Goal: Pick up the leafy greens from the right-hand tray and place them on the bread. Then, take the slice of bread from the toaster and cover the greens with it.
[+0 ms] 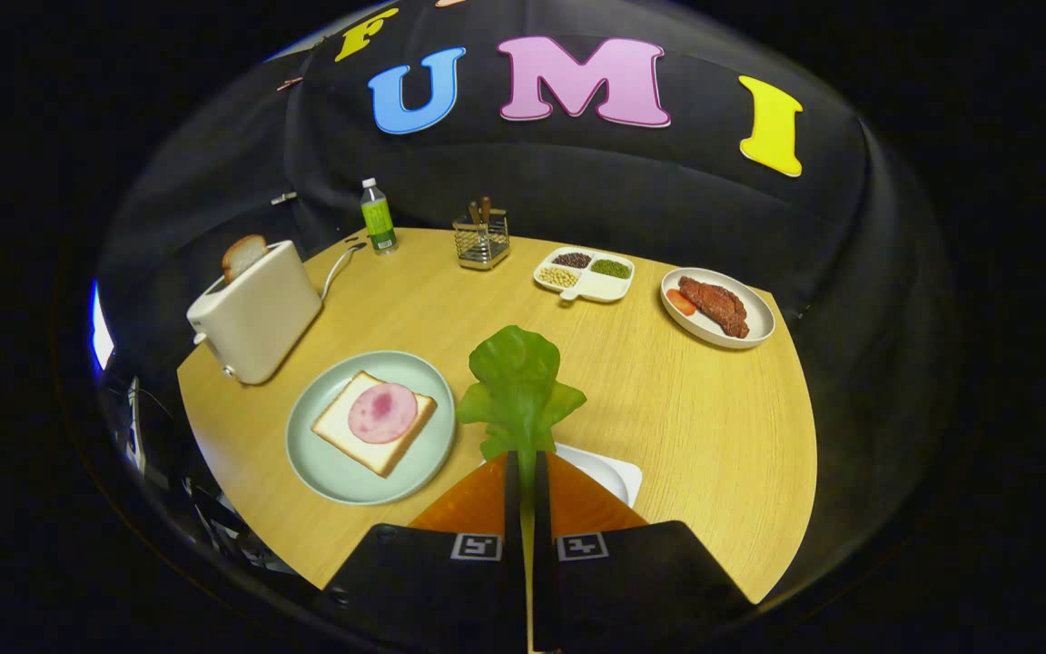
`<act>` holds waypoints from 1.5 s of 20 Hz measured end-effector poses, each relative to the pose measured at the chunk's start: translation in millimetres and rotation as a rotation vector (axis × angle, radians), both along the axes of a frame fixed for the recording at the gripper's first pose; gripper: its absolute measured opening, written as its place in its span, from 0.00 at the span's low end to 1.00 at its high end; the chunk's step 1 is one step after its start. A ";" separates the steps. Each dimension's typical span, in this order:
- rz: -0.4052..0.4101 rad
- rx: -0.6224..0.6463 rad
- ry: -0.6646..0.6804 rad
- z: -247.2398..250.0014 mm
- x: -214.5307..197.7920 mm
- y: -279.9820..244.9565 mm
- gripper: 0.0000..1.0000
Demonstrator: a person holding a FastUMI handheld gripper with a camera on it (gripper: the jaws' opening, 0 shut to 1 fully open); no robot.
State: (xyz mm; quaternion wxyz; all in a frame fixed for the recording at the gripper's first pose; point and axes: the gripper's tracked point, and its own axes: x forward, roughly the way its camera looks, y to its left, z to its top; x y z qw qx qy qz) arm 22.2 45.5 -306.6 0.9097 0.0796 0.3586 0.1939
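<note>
Orange fingers (478,504) clamped together on the stem of the leafy greens (518,386), lifted above the white tray (614,474). Step in hand, by my reading: carrying greens to the bread (372,422) on the green plate (323,468), ahead-left. Next: swing left, lower, release. Toaster (255,313) holds the second slice (243,256).

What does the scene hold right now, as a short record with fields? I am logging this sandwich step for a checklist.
gripper: two-finger gripper with orange fingers, shut on the green leafy lettuce, which sticks up ahead of the fingertips
target: slice of white bread topped with a round pink ham slice, on the pale green round plate, no greens on it yet
source tray: white tray, just beyond the fingers
toaster: cream toaster with a bread slice standing in its slot
surface: round wooden table
</note>
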 end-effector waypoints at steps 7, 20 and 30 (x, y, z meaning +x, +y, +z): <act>0.049 0.082 -0.056 61.5 -4.0 68.9 0.07; 0.153 0.055 0.012 38.9 -0.9 169.7 0.08; 0.089 -0.075 -0.011 8.9 8.1 179.4 0.93</act>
